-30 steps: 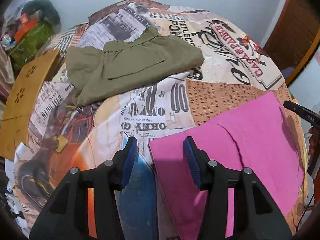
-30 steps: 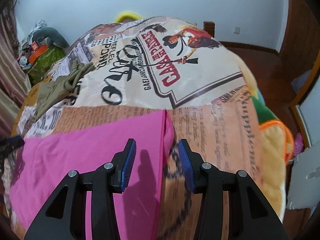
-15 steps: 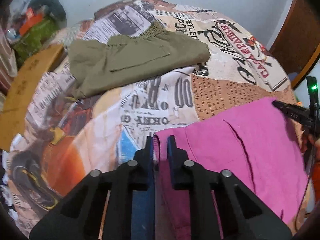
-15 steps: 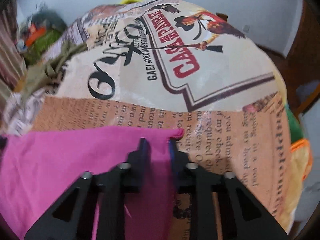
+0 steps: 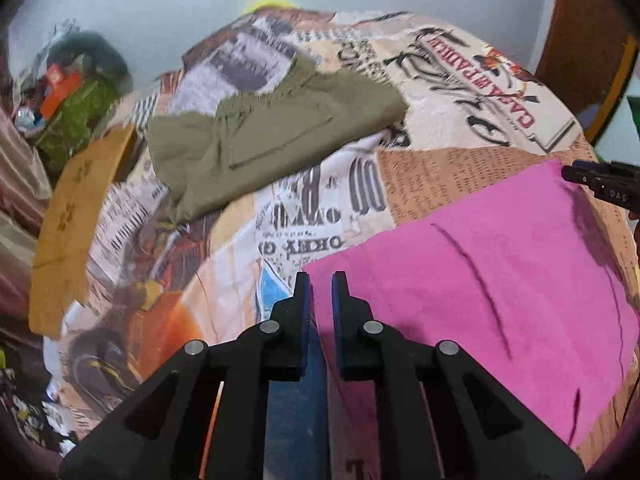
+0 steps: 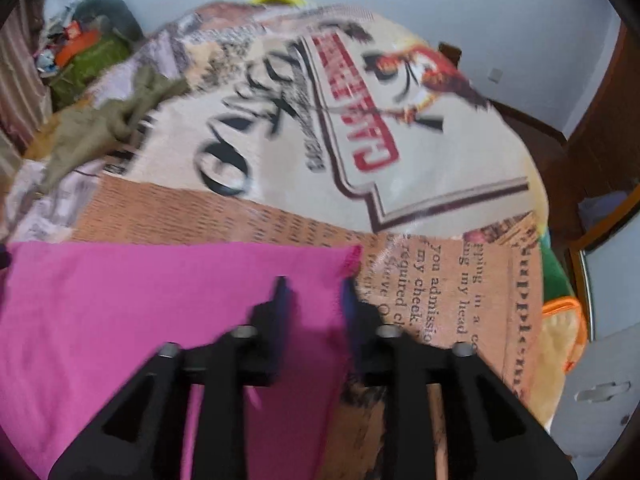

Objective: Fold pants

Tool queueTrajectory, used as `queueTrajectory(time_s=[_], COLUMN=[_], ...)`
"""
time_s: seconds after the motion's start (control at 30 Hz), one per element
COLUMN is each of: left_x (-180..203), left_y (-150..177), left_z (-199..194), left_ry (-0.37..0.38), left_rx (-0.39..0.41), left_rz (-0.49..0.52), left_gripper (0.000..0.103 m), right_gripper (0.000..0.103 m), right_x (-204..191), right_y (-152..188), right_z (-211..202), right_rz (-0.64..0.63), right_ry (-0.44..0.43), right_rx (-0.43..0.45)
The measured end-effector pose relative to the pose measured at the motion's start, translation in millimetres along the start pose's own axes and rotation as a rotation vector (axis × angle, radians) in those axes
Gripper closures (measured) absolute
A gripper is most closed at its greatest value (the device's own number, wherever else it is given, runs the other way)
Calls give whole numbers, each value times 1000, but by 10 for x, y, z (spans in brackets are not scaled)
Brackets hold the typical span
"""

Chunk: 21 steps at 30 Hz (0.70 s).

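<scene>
Pink pants (image 5: 480, 280) lie flat on a bed covered with a newspaper-print blanket (image 5: 312, 208). My left gripper (image 5: 322, 284) is shut on their left corner. My right gripper (image 6: 314, 284) is shut on the right corner of the pink pants (image 6: 160, 300); its tip (image 5: 592, 178) also shows at the far right of the left wrist view. The right wrist view is blurred.
Folded olive-green pants (image 5: 272, 128) lie further back on the bed and show in the right wrist view (image 6: 92, 136) at the left. A wooden board (image 5: 68, 220) leans at the bed's left side. Clutter (image 5: 76, 96) sits at the back left. A wooden door (image 5: 592, 32) is at right.
Both grippers went from open to shut on the corners of the pink pants. The cloth edge now lifts and stretches between them.
</scene>
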<state>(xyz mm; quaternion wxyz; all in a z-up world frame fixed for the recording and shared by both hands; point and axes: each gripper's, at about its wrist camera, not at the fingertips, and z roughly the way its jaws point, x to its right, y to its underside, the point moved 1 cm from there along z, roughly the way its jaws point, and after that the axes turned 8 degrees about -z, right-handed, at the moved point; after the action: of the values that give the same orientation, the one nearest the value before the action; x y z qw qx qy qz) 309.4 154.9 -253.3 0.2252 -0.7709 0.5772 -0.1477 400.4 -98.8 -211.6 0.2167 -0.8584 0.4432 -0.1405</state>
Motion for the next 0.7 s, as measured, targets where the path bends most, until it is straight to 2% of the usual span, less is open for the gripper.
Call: queueTrajectory(time_s=[0.13,0.2,0.23,0.27,0.33,0.47,0.57,0.63,0.7], left_x=[129,223,263,296,384,530,564,563,548], left_y=[-65,-102,-110,-106,-94,7,118,203,268], left_z=[-200,-253,-270,-282,-274,-70,108,151,119], left_ry=[48,77,90,99,107,106,99,80,72], left_rx=[30,32,34,38,38,-28,-95,-97,-89], left_rz=[18,25,26,27,41,68,68,69,79], left_gripper=[91,74,70,62,59,55,55,50,45], right_gripper=[66,64,61,57,53,44,41,41,37], right_x=[-237,-367,-446,-530,-687,-901,-1035,-1108,-1166], right_y=[-86,-107,-121,-164,-169,-83,126,275,385], right_z=[-378,-500,-550,-542,-549,-371,-152,-8,-57], right_rz=[-46,-65,-75,-79,-81,-78,-67,-80,-135], right_ry=[-51,-78,-94,-106,-141,-191,-243,-257,-222], right_rx=[89,117,129,135,143,75,-37,-121,-85])
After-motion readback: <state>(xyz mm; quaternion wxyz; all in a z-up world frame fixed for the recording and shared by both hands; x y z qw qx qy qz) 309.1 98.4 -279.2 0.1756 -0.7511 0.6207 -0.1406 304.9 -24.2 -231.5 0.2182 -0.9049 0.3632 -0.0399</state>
